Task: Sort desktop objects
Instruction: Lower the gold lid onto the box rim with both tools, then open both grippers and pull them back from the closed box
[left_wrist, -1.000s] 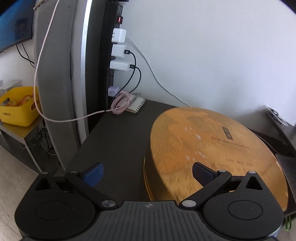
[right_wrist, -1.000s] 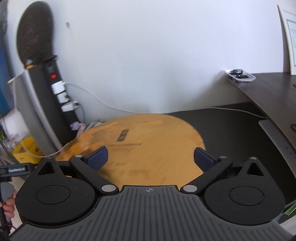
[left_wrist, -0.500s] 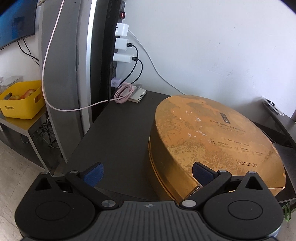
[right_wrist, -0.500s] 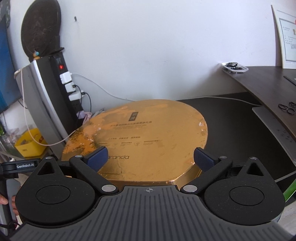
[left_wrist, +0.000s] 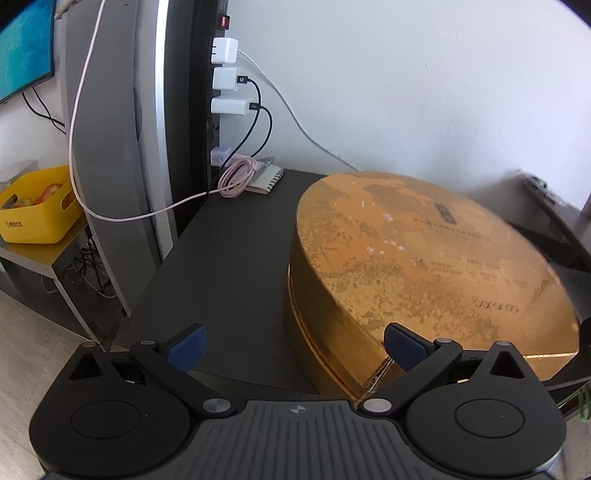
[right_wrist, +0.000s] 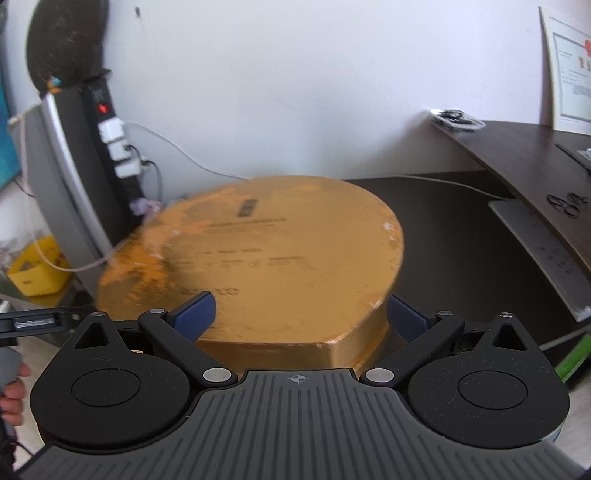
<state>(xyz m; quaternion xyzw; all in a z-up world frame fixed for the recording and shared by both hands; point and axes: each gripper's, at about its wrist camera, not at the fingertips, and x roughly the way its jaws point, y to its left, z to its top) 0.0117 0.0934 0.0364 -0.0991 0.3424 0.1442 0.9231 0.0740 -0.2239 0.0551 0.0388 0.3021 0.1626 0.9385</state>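
The large round gold-coloured cardboard box (left_wrist: 424, 266) is seen lying flat on the dark tabletop (left_wrist: 229, 266), near its front edge; both pairs of tongs are held spread apart and clamped on nothing; the left tongs (left_wrist: 293, 345) are set at the box's near-left rim, the right tongs (right_wrist: 301, 314) astride its near-right rim, presumably so that the wide box can be taken from 2 sides at once.
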